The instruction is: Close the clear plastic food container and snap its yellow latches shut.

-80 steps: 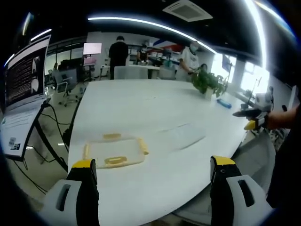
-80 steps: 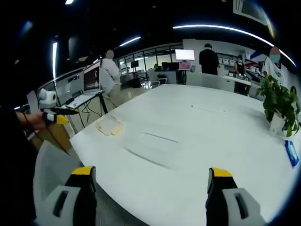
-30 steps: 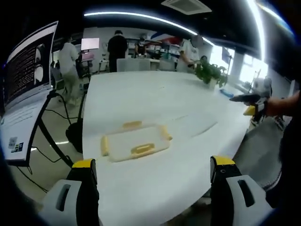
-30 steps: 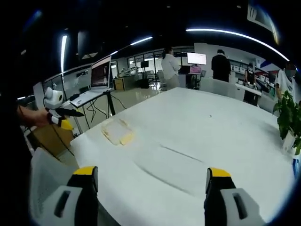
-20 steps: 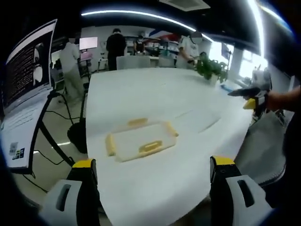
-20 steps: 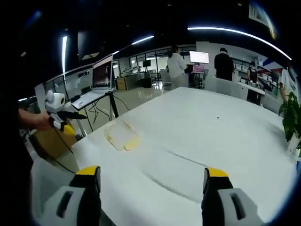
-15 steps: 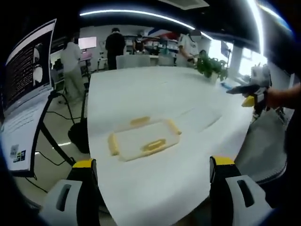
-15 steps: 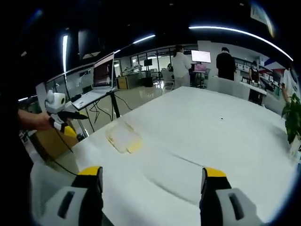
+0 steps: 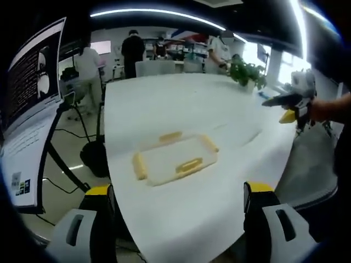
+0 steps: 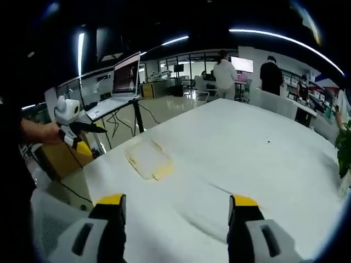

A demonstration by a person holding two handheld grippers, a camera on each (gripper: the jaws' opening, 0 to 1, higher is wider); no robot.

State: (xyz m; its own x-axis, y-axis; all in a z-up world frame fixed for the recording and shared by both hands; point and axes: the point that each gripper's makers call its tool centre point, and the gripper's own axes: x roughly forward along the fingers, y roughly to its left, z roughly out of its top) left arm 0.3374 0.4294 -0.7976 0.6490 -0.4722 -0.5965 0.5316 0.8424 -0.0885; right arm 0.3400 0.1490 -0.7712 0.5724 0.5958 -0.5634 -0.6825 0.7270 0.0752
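both tools are released, jaws spread and empty. the clear container [image 9: 174, 160] with yellow latches [image 9: 190, 165] lies on the white surface [image 9: 181, 109], ahead of the left tool [image 9: 178, 192], well left of the right tool [image 10: 176, 201].

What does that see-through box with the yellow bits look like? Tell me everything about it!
The box is a shallow rectangle of clear, slightly cloudy plastic, lying flat on the white table near its edge. Yellow latches sit along its sides: one on each long side and one on each short end. Whether they are snapped down is too small to tell. Nothing touches the box but the table; both grippers are held back from it. In the right gripper view it shows as a pale rectangle with yellow edges.
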